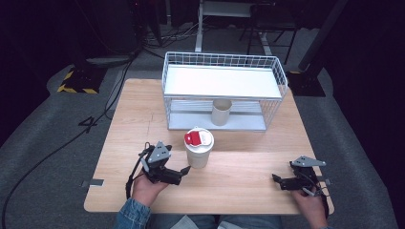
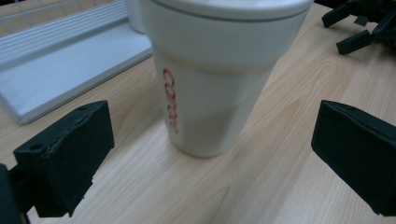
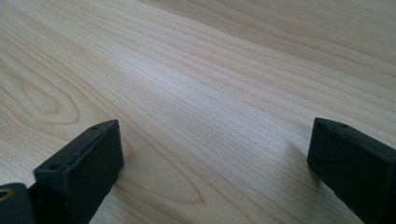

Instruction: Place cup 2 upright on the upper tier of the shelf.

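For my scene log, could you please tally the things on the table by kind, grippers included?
Cups with a lid: 1, the white lidded cup
Cups without a lid: 1, the open cup in the rack
Wire racks: 1, the white wire rack
Grippers: 2, left gripper, right gripper
Total: 5

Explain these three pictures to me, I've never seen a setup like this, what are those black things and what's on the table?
There is no robot here. A person holds a hand-operated grasping tool in each hand: the left tool and the right tool. One picture looks down from above; the other two come from cameras riding on each tool. On the wooden table stand a white lidded cup and a wire rack with a plain cup on its lower shelf. Both tools are open and hold nothing; the left one faces the lidded cup.
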{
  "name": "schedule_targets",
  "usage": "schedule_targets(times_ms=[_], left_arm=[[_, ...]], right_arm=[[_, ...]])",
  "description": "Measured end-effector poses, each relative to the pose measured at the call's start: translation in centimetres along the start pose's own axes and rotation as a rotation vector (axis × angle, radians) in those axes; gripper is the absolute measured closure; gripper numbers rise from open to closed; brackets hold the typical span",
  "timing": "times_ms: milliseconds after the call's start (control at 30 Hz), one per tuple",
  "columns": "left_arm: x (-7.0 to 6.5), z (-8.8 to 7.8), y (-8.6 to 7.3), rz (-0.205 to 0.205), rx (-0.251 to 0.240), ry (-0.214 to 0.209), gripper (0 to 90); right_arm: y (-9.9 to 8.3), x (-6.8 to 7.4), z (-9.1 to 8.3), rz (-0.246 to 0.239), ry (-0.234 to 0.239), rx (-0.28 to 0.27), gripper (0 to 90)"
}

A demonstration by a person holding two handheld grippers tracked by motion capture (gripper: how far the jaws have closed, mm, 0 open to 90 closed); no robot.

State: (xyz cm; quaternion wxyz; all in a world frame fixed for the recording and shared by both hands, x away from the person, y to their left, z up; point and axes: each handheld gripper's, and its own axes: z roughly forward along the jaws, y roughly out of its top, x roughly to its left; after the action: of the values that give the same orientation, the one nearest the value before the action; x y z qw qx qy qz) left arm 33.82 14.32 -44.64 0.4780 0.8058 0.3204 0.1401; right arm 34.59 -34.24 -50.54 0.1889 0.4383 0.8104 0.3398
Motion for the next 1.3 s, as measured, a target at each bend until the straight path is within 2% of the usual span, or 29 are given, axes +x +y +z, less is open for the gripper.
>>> schedule_targets(times_ms=[67, 300, 533, 600, 800, 833, 867, 967, 1300], left_arm=[[0.0, 1.0, 0.2, -0.005, -0.015, -0.027, 0.0], [0.1, 3.7, 0.6, -0.023, -0.055, -0.056, 0.0], [-0.2, 6.4, 0.9, -0.014, -0.081, -0.046, 0.0], [-0.2, 6.7, 1.0, -0.013, -0.087, -0.041, 0.0], [0.0, 7.6, 0.8, -0.058, -0.092, -0.02, 1.0], [0.1, 7.6, 0.7, -0.06, -0.099, -0.024, 3.0], [0.1, 7.6, 0.6, -0.065, -0.109, -0.037, 10.5], [0.1, 7.6, 0.6, -0.041, -0.118, -0.022, 11.3], [-0.1, 7.6, 0.4, -0.042, -0.127, -0.01, 12.2]], right_arm=[[0.0, 0.0, 0.0, 0.0, 0.0, 0.0, 3.7], [0.0, 0.0, 0.0, 0.0, 0.0, 0.0, 3.7], [0.0, 0.0, 0.0, 0.0, 0.0, 0.0, 3.7], [0.0, 0.0, 0.0, 0.0, 0.0, 0.0, 3.7], [0.0, 0.0, 0.0, 0.0, 0.0, 0.0, 3.7], [0.0, 0.0, 0.0, 0.0, 0.0, 0.0, 3.7], [0.0, 0.0, 0.0, 0.0, 0.0, 0.0, 3.7], [0.0, 0.0, 0.0, 0.0, 0.0, 0.0, 3.7], [0.0, 0.0, 0.0, 0.0, 0.0, 0.0, 3.7]])
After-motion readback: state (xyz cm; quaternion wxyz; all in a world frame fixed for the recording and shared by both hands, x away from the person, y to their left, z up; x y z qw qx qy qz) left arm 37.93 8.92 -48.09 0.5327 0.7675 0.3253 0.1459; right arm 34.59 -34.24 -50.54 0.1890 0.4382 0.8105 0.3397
